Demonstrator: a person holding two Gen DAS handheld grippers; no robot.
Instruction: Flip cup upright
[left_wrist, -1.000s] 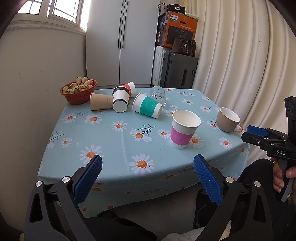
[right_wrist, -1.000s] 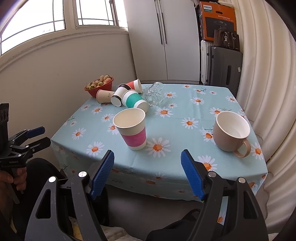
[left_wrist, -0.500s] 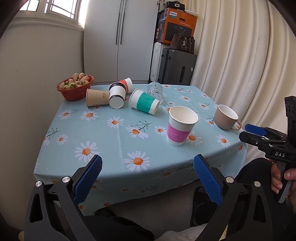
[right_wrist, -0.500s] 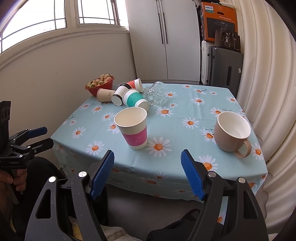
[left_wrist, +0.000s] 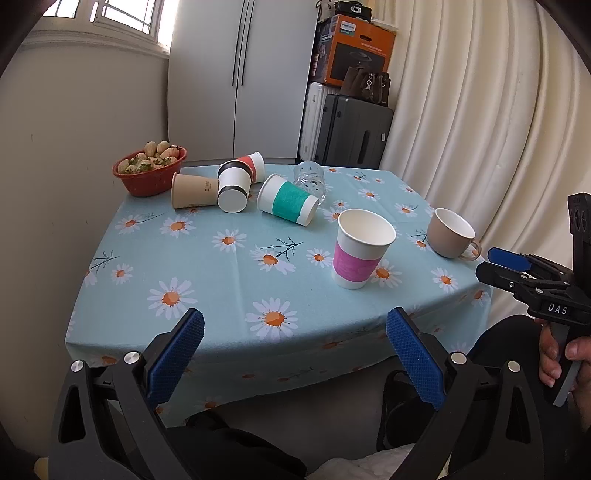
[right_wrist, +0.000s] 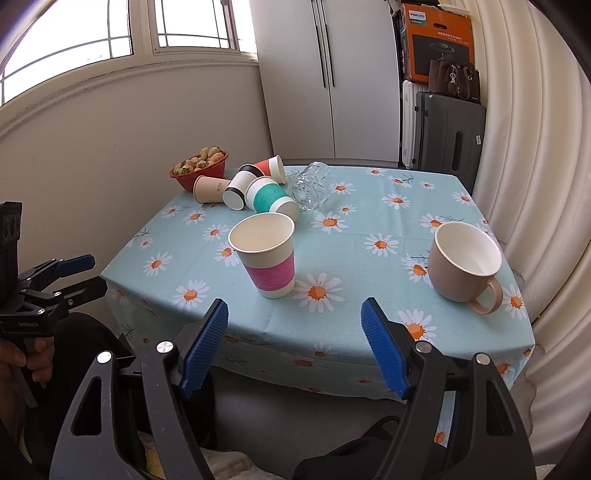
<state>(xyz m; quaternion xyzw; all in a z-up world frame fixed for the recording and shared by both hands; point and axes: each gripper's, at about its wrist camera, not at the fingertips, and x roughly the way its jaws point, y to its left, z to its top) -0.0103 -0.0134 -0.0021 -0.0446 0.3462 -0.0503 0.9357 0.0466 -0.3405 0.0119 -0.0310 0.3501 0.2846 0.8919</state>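
Note:
Several paper cups lie on their sides at the table's far left: a green-banded cup (left_wrist: 288, 199) (right_wrist: 269, 195), a black-banded cup (left_wrist: 232, 190) (right_wrist: 238, 188), a tan cup (left_wrist: 192, 190) (right_wrist: 210, 189) and a red cup (left_wrist: 253, 166) (right_wrist: 271, 168). A clear glass (left_wrist: 310, 181) (right_wrist: 310, 184) also lies on its side. A pink-banded cup (left_wrist: 360, 253) (right_wrist: 267, 254) and a beige mug (left_wrist: 450, 232) (right_wrist: 463, 264) stand upright. My left gripper (left_wrist: 295, 343) (right_wrist: 79, 275) and right gripper (right_wrist: 295, 343) (left_wrist: 496, 264) are open and empty, before the table's front edge.
A red bowl of fruit (left_wrist: 149, 173) (right_wrist: 201, 170) stands at the far left corner by the wall. The daisy tablecloth (left_wrist: 221, 277) (right_wrist: 369, 229) hangs over the front edge. Curtains (left_wrist: 480, 129) are at the right, suitcases (left_wrist: 354, 133) and a cabinet behind.
The left wrist view has shifted slightly, so the table sits a little lower and further right in frame. The cups have not moved and both grippers stay open.

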